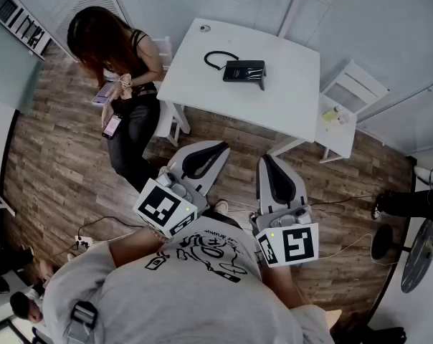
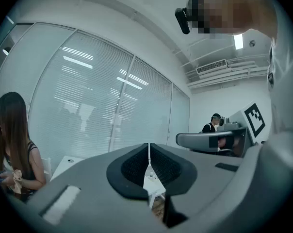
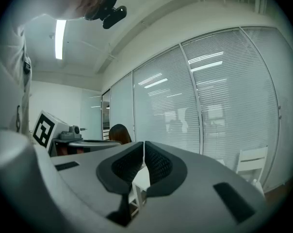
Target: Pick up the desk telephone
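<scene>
Black, the telephone (image 1: pixel 244 71) lay on the white table (image 1: pixel 288 102), well ahead of both tools and apart from them. The left gripper (image 1: pixel 218 147) and right gripper (image 1: pixel 267 159) pointed level, jaws closed on nothing.

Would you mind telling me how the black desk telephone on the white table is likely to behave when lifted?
The desk telephone looks like a rigid, flat box, so it probably won't roll. Its cord loops loosely beside it and will likely trail floppily. It may slide on the smooth table.
</scene>
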### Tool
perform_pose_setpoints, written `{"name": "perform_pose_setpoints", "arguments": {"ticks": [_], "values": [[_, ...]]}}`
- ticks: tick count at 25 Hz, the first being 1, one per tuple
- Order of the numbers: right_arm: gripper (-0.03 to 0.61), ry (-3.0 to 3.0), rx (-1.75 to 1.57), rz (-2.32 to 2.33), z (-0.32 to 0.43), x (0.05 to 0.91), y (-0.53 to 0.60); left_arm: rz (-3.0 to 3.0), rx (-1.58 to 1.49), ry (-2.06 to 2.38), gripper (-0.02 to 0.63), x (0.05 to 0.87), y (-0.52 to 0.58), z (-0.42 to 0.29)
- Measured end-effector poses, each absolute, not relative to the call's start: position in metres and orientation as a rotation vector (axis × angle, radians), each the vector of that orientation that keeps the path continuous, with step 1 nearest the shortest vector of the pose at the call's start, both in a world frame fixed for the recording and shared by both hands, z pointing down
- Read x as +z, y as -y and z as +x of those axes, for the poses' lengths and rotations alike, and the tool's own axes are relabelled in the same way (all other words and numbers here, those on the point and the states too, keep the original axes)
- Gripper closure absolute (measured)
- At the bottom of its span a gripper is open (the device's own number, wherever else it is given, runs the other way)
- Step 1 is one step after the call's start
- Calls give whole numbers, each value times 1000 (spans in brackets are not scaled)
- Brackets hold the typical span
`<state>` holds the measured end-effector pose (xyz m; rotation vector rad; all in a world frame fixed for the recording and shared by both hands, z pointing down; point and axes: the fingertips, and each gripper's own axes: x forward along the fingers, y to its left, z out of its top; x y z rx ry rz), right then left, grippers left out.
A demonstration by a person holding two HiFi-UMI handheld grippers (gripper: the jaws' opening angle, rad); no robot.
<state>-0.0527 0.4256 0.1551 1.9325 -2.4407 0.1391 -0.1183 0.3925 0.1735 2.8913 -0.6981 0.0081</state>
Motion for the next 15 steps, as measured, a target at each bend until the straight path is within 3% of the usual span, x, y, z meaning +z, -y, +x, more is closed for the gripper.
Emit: {"name": "perform_pose_setpoints", "arguments": {"ticks": [15], "values": [[566, 2448, 166, 1918, -5, 168, -440, 2890, 20, 656, 601, 185, -410, -64]]}}
